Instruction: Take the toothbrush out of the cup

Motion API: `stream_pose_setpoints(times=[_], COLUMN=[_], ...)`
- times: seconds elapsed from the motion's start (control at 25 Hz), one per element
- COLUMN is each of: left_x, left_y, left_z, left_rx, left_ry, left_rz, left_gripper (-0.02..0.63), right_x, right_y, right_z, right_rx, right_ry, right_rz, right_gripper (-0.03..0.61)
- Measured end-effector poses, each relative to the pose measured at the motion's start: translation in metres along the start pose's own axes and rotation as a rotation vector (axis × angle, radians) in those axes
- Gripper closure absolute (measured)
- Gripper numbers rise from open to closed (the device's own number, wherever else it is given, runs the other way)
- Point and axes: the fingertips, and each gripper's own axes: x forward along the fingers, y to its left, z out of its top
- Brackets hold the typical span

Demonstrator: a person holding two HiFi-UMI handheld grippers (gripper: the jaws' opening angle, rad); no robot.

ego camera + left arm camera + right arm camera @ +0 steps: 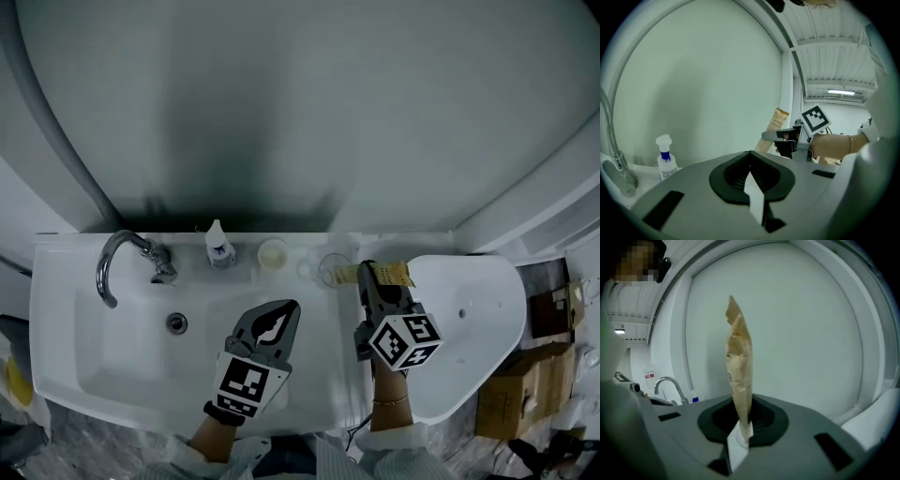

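Observation:
My right gripper [366,277] is shut on a toothbrush in a tan paper packet [386,274], over the back edge of the white basin [66,319]. In the right gripper view the packet [738,357] stands straight up out of the pinching jaws of my right gripper [740,423]. A clear glass cup [331,269] sits on the ledge just left of the fingertips. Whether the packet's lower end is clear of the cup is hidden. My left gripper [289,311] hangs over the basin, shut with nothing in it. From my left gripper [750,154] I see the packet [774,123] raised at the right.
A chrome tap [120,261] curves over the basin at the left. A small white bottle with a blue collar [219,246] and a cream cup [273,254] stand on the back ledge. Cardboard boxes [517,394] lie on the floor at the right.

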Motion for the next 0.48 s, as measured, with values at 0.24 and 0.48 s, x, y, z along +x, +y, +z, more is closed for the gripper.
stream_pose_setpoints(times=[0.24, 0.48], left_x=[-0.03, -0.072], left_y=[-0.018, -0.036], left_z=[0.019, 0.031], left_rx=[0.021, 0.037], left_ry=[-0.044, -0.073], left_rz=[0.038, 0.1], left_gripper=[0.597, 0.597], right_x=[-0.032, -0.077], right_y=[0.031, 0.073], right_z=[0.015, 0.01], right_rx=[0.049, 0.086], right_ry=[-0.039, -0.042], right_rz=[0.086, 0.19], right_gripper=[0.535, 0.537])
